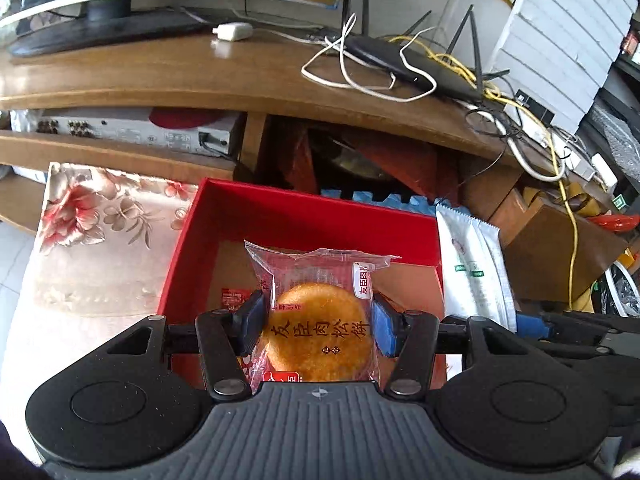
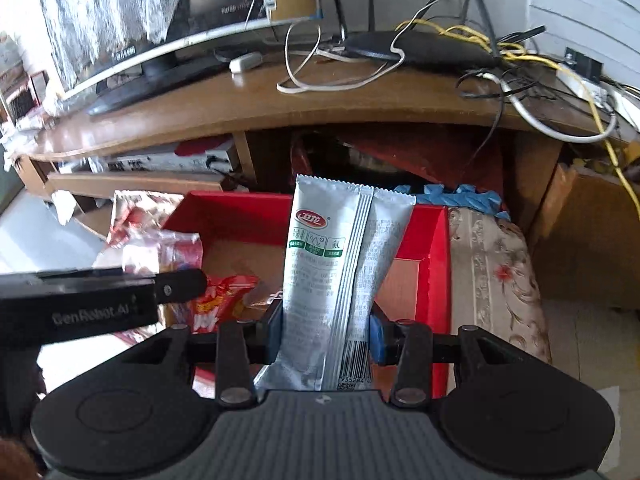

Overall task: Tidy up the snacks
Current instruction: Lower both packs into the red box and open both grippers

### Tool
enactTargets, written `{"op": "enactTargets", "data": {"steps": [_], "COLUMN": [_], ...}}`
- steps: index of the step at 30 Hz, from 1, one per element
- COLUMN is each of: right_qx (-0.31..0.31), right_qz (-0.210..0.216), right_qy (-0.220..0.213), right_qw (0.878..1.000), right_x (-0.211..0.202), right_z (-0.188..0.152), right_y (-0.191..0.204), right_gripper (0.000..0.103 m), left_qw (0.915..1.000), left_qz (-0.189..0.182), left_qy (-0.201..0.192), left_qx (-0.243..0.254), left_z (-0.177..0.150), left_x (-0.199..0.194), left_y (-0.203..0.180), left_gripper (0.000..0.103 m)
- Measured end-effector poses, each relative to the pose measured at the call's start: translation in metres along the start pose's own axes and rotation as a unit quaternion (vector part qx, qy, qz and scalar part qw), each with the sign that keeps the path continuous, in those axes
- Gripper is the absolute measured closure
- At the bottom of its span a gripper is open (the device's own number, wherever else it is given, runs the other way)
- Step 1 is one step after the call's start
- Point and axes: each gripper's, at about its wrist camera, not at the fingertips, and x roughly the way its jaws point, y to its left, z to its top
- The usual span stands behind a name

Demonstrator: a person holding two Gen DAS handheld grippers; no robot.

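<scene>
Pastry packet (image 1: 320, 320) lower edge hidden behind left gripper (image 1: 318, 326).

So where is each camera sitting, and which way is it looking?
Left wrist view: rides on the left claw, looking forward over the red box toward the wooden TV stand; its fingers clamp the round cake packet.
Right wrist view: rides on the right claw, facing the same way; its fingers clamp the silver snack pouch, and the left claw pokes in at left.
Both show the red box, TV stand and black router.
</scene>
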Motion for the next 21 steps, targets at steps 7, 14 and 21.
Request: {"op": "enactTargets", "data": {"steps": [7, 14, 21], "right_qx": [-0.012, -0.020, -0.016], "right_qz": [-0.008, -0.012, -0.016], "right_qy": [0.021, 0.029, 0.036], "right_qw": [1.000, 0.999, 0.999], "right_x": [0.023, 0.034, 0.038], "right_z": [-0.001, -0.003, -0.005], "right_y": [0.003, 0.007, 0.005], "right_gripper": [0.063, 0.064, 0.063], "left_qw": [0.9998, 0.9994, 0.9990], "left_qz": [0.009, 0.018, 0.024], "left_qy": [0.016, 0.024, 0.026], "left_qx": [0.010, 0.016, 0.026], "left_z": [-0.002, -0.004, -0.005], "left_x": [0.014, 0.019, 0.020], "left_y": [-0.004, -0.005, -0.009], "left_gripper": [0.041, 0.045, 0.043]}}
